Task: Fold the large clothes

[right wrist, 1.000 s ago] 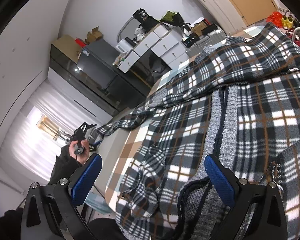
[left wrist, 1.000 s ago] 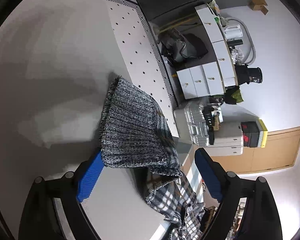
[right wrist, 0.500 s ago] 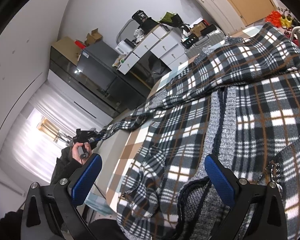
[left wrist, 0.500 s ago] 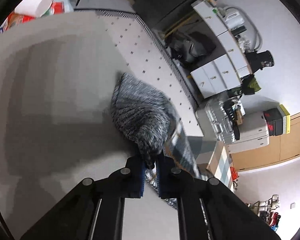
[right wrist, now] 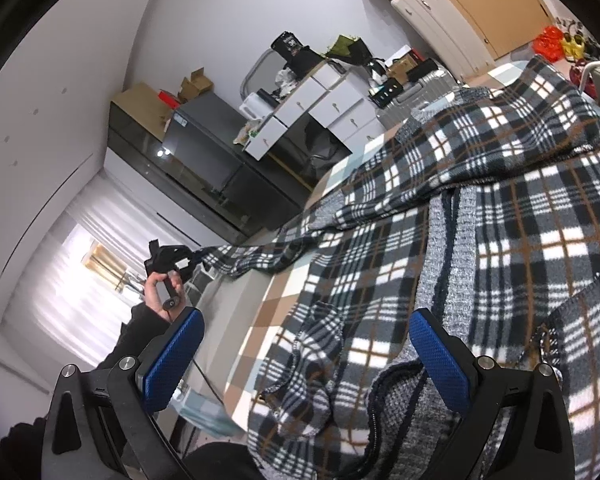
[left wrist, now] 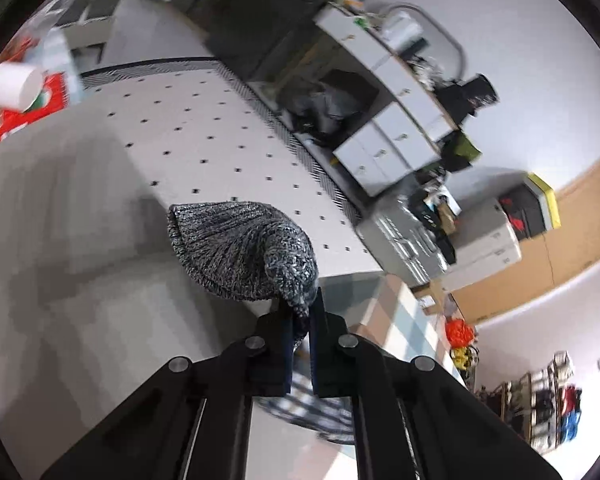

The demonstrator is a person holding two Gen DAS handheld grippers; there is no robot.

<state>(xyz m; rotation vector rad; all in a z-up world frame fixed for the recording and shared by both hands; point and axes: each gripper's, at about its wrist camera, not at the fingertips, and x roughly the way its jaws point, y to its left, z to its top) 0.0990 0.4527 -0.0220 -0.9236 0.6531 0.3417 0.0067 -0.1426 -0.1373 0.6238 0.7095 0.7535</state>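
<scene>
A large black, white and brown plaid garment [right wrist: 520,220] with grey knit trim lies spread over a bed with a checked sheet [right wrist: 272,308]. My left gripper [left wrist: 300,312] is shut on the grey knit cuff [left wrist: 244,252] of one sleeve, which bunches out past the pads. In the right wrist view a hand [right wrist: 162,292] holds that left gripper [right wrist: 168,260] off the bed's side, and the plaid sleeve [right wrist: 260,256] stretches from it to the garment's body. My right gripper [right wrist: 306,332] hovers open over the garment's near part, with its blue pads [right wrist: 436,356] apart and nothing pinched.
A white drawer unit [left wrist: 380,152] with clutter on top, a silver suitcase [left wrist: 404,236] and a dark glass cabinet [right wrist: 204,160] stand beyond the bed. A bright curtained window [right wrist: 80,280] is at the left. A dark sleeve of the person shows below the hand.
The left gripper closed on the knit cuff, then rose and rolled, drawing the sleeve out from the bed. The right gripper stayed still and open.
</scene>
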